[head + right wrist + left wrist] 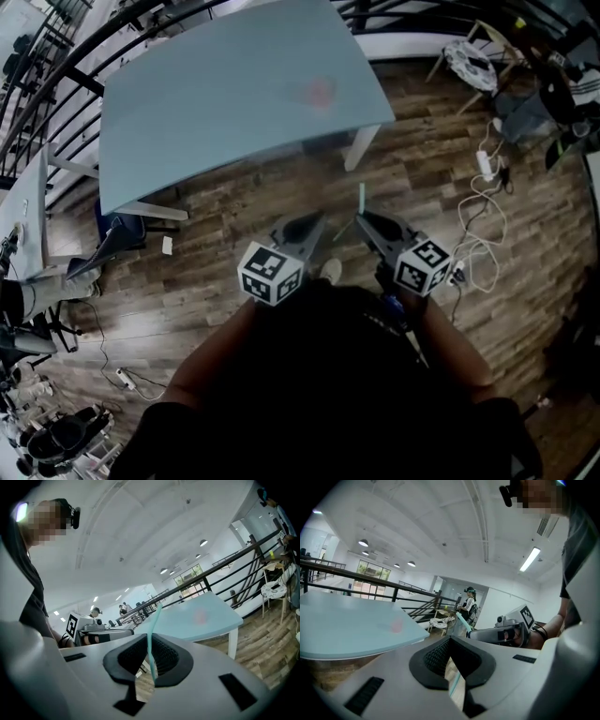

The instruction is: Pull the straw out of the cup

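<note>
- One straw [155, 620] sits pinched in our right gripper [151, 645], held up in the air, well apart from the bench [234, 103].
- Our left gripper [451, 641] is pressed together on nothing.
- No cup is near the straw, so we judge the pull finished.

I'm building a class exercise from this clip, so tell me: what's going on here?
A person stands on a wooden floor, back from a pale blue table, with a gripper in each hand. The right gripper is shut on a thin green straw, which sticks up from its jaws, clear of any cup. The left gripper is beside it, jaws together, and seems to hold nothing. No cup can be made out; only a faint pink spot shows on the table.
</note>
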The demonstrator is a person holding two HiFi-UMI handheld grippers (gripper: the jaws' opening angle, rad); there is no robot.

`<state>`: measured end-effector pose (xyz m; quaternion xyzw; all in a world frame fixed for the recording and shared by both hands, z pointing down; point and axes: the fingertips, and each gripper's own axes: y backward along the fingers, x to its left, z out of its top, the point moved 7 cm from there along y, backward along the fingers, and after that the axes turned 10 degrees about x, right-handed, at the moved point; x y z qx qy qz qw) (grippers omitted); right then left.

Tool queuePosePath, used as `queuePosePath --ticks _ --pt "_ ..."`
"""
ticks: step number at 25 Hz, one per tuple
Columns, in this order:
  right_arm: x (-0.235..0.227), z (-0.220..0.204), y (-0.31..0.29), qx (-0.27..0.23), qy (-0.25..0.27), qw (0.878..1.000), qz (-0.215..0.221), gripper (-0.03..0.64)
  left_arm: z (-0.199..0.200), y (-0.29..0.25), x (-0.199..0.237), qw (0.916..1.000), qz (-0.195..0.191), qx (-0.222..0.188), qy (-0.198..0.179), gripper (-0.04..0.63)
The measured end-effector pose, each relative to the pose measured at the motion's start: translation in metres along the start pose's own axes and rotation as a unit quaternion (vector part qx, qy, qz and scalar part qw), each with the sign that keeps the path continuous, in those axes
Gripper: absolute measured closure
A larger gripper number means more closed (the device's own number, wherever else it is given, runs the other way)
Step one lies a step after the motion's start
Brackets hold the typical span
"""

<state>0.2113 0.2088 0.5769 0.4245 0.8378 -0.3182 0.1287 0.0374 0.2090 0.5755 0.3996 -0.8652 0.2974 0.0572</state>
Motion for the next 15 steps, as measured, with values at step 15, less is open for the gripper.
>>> queuePosePath --ticks 15 --pt "-0.017 0.013 -0.004 -0.005 -0.005 1.0 0.008 0.577 0.01 -0.018 0.003 0.9999 -0.01 0.004 0.012 0.581"
